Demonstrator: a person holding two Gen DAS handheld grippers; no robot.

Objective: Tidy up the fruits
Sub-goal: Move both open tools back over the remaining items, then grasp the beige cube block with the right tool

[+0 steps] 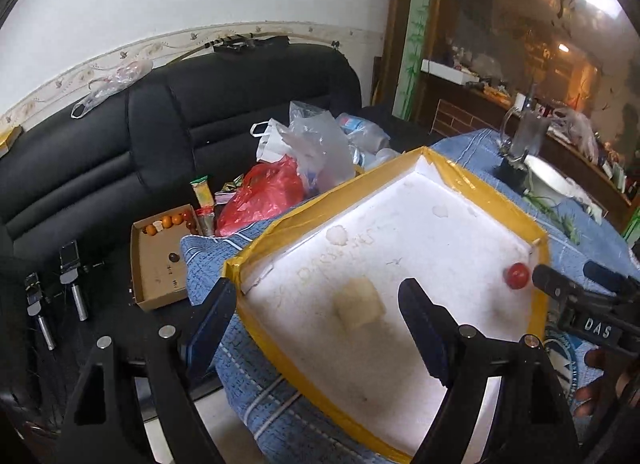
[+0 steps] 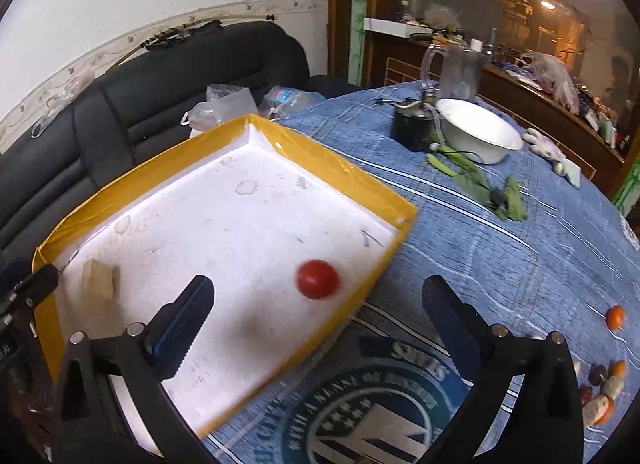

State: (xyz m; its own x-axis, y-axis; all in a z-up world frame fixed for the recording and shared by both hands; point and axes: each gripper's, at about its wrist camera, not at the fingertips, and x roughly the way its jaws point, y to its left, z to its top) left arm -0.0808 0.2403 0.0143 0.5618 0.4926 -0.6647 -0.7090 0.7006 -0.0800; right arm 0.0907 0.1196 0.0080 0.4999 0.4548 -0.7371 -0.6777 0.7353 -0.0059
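White foam lines the tray (image 2: 224,199), its walls wrapped in yellow tape, and in it we see one small red fruit (image 2: 317,279) near the right wall and a pale cube (image 2: 98,284) towards the left end. We hold our right gripper (image 2: 316,328) spread wide with nothing in it, above the tray's near edge and the blue cloth (image 2: 500,248); our left gripper (image 1: 320,300) is also wide apart and empty, hanging over the cube. More small fruits (image 2: 604,388), orange and dark, lie loose on the cloth well off to the right, with a single orange one (image 2: 615,316) apart from them. The red fruit looks blurred, so we judge it may be rolling; round fruit on smooth foam could run to a wall. Reaching right, a finger could knock the light tray, or a hard squeeze could burst soft fruit
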